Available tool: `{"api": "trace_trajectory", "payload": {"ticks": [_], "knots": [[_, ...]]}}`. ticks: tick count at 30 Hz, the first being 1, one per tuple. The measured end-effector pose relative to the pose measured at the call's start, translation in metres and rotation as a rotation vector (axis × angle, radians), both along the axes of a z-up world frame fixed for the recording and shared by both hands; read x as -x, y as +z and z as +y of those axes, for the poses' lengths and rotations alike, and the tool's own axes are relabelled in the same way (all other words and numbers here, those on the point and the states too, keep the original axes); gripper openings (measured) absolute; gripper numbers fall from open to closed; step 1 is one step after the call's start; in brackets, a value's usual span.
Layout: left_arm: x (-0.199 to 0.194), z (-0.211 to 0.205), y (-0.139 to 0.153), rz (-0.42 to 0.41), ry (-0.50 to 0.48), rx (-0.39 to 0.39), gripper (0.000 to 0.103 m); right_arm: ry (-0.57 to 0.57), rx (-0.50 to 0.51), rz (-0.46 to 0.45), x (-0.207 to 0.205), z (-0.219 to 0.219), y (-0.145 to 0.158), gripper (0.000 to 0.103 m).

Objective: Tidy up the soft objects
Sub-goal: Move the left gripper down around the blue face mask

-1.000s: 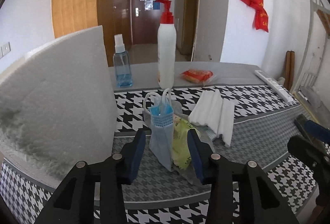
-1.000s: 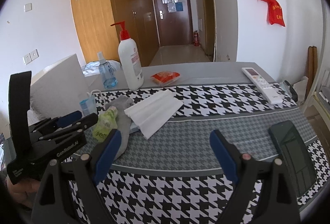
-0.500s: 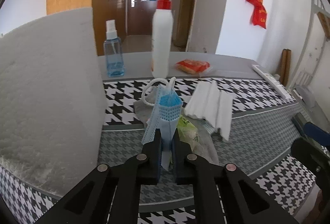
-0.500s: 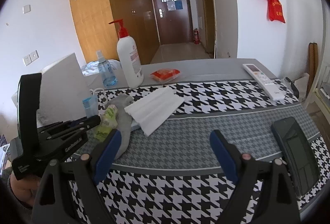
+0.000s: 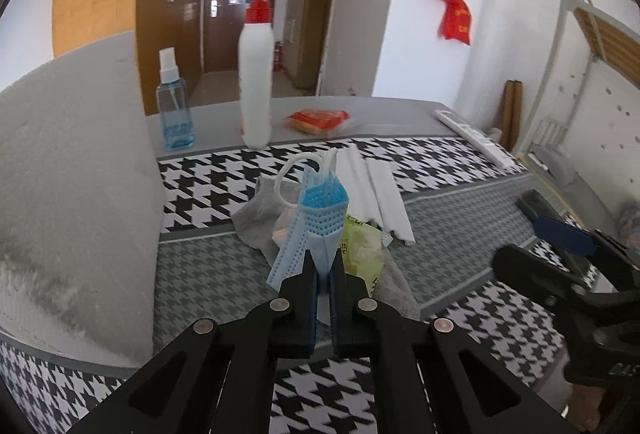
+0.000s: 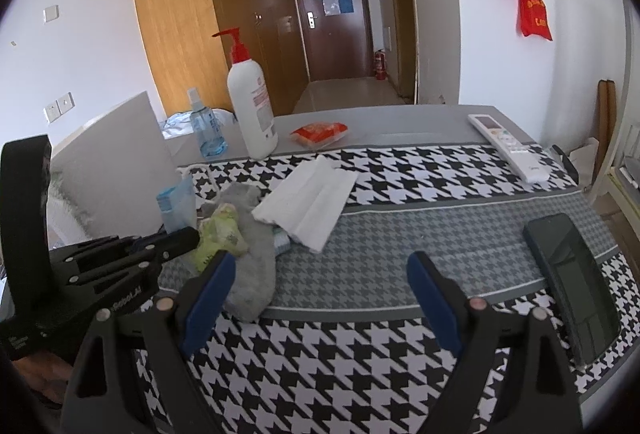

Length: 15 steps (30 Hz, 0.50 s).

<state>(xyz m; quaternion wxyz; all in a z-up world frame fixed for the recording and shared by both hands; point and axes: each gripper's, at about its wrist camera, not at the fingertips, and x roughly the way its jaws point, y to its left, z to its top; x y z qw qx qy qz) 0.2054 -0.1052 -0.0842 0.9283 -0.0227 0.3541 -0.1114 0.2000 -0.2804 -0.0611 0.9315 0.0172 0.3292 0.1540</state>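
Since earlier frame: left gripper (image 5: 323, 276) closes from wide to clamped on blue face mask (image 5: 316, 230), lifted above grey sock (image 6: 250, 274) near table's (image 6: 400, 354) left edge. Right gripper (image 6: 320, 298) wide, empty. Lift slowly; avoid dragging green packet (image 5: 360, 246).

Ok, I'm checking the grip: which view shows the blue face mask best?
The left wrist view: the blue face mask stands centred and close, pinched in the left claw. The right wrist view shows only a small part of the mask above that claw, at the side.
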Motion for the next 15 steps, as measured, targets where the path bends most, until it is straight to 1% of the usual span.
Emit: {"api": "trace_trajectory", "payload": {"ticks": [3, 10, 11, 12, 15], "knots": [[0.005, -0.001, -0.001, 0.001, -0.025, 0.002, 0.005, 0.029, -0.020, 0.013, 0.002, 0.004, -0.002, 0.090], [0.011, 0.001, -0.003, -0.006, -0.021, -0.018, 0.006, 0.090, -0.041, 0.040, -0.002, 0.019, -0.005, 0.090], [0.011, 0.002, -0.003, -0.004, -0.020, -0.024, 0.008, 0.096, -0.041, 0.043, -0.003, 0.021, -0.006, 0.090], [0.012, 0.001, -0.004, -0.005, -0.024, -0.032, 0.009, 0.101, -0.044, 0.048, -0.004, 0.024, -0.006, 0.087], [0.011, 0.004, -0.006, 0.002, -0.020, -0.046, 0.013, 0.127, -0.052, 0.064, -0.009, 0.030, -0.008, 0.084]]}}
